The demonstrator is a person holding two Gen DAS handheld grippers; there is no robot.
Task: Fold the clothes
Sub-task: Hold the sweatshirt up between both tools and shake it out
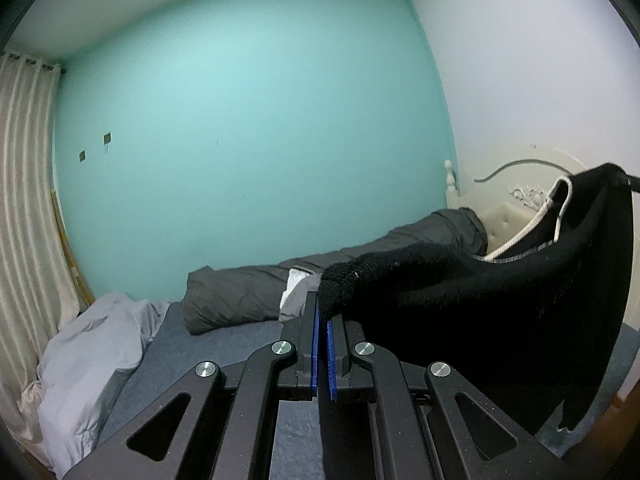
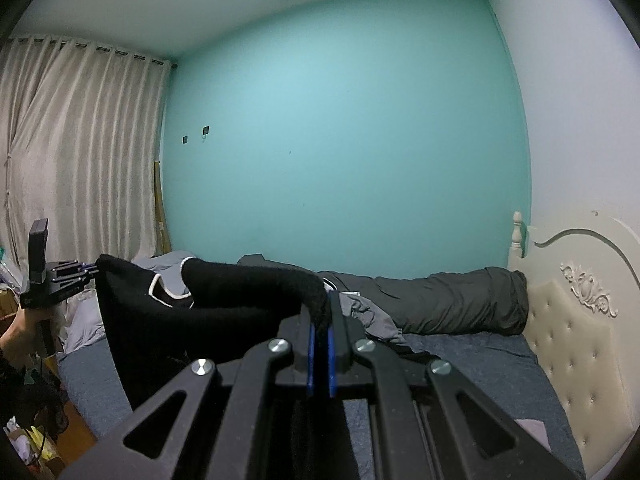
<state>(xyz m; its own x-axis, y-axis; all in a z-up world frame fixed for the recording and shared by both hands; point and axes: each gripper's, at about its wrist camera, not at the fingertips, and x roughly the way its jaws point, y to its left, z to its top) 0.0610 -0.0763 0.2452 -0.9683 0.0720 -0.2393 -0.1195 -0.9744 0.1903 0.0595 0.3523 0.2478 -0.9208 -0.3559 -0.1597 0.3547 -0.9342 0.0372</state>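
A black knitted top with white trim hangs in the air above the bed, stretched between both grippers. In the left wrist view my left gripper (image 1: 322, 312) is shut on one corner of the black top (image 1: 480, 300), which drapes to the right. In the right wrist view my right gripper (image 2: 322, 312) is shut on the other corner of the black top (image 2: 192, 320), which sags to the left. The left gripper (image 2: 90, 270) shows there at the far left, holding the far corner.
The bed has a blue-grey sheet (image 2: 472, 360). A rolled dark grey duvet (image 2: 440, 300) lies along the teal wall. Light grey clothes (image 1: 92, 344) are piled at the foot. A cream padded headboard (image 2: 572, 320) stands at the right. Curtains (image 2: 80, 152) hang at left.
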